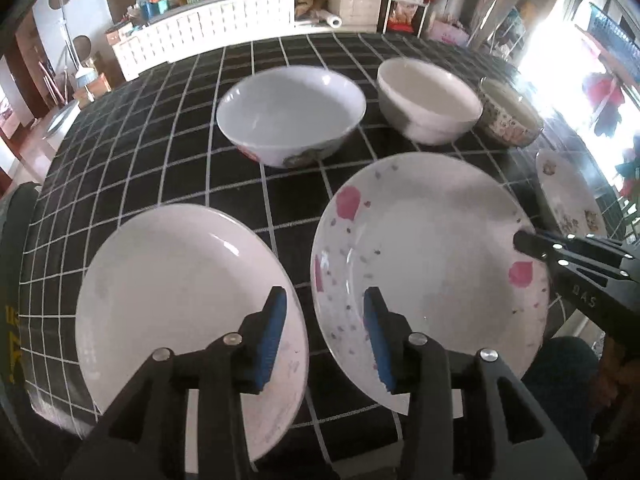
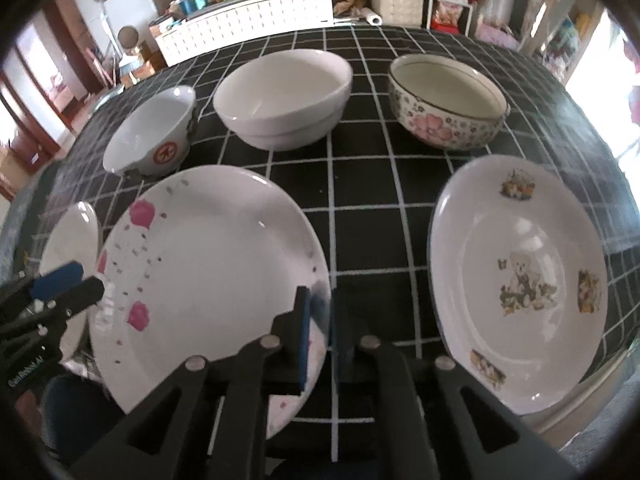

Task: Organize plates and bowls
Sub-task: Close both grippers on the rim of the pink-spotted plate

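Right gripper (image 2: 318,332) is clenched on the near rim of the pink-petal plate (image 2: 208,264); left gripper (image 1: 325,334) hangs released beside that plate's other edge, above the plain white plate (image 1: 172,280); a one-sided pinch could let it tip and slip.

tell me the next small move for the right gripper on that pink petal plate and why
Probably lift the pink petal plate a little and carry it toward the plain white plate to stack it. The right gripper is shut on its near right rim, while the left gripper is open with its fingers astride the gap between the two plates, gripping neither.
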The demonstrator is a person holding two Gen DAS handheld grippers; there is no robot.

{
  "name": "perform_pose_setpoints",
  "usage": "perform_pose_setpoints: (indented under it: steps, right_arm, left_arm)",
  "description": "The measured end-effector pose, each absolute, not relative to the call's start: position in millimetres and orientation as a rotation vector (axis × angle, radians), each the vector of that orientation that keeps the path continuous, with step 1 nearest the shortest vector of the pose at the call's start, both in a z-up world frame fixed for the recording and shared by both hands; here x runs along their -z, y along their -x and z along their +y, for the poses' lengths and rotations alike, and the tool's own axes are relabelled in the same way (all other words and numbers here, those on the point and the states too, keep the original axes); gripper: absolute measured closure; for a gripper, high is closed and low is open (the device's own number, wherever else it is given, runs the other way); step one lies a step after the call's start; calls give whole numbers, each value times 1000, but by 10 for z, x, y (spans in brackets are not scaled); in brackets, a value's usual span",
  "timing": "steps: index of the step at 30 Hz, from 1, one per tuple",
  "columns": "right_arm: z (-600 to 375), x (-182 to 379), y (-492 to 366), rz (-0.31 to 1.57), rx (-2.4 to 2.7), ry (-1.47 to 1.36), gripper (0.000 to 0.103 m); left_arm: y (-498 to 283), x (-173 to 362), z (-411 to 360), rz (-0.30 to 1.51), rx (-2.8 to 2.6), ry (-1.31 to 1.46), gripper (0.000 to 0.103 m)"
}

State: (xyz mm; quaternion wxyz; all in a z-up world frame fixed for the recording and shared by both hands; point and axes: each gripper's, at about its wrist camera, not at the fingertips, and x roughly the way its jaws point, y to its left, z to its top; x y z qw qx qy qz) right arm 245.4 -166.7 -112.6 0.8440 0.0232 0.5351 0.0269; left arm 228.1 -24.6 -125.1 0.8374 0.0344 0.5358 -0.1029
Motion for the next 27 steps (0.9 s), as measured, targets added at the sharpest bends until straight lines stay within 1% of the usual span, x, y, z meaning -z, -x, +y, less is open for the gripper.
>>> perform_pose_setpoints:
  steps: [3, 9, 16, 21, 22, 24, 25, 27]
  right_arm:
    - [-1621, 1124, -2460, 1120, -42, 10, 91]
    - [-1673, 1122, -2479, 1117, -6, 27, 89]
    - [-1769, 1105, -2452, 1118, 7, 2, 89]
    - [-1869, 1132, -2455, 1122, -26, -76, 89]
    - [-1883, 1136, -2472, 1124, -31, -86, 89]
    - [-1894, 1138, -2487, 1126, -37, -93, 89]
    - [-1900, 1141, -2494, 1126, -41, -96, 89]
    - [-1903, 1154, -2515, 1128, -52, -103, 88]
  left_arm:
    - [-2310, 1274, -248, 1138, 227, -60, 67]
    - [-2313, 1272, -300, 1131, 233, -85, 67]
    - [-2308, 1193, -376, 1102, 253, -117, 67]
    - [-2372, 1328, -525, 1151, 284, -154, 67]
    - [-2390, 1357, -529, 1163, 274, -154, 70]
    - [-2432, 1419, -524, 1189, 287, -119, 80]
    - [-2439, 1437, -525, 1194, 294, -106, 83]
    - [-2445, 1473, -545, 1199, 292, -107, 85]
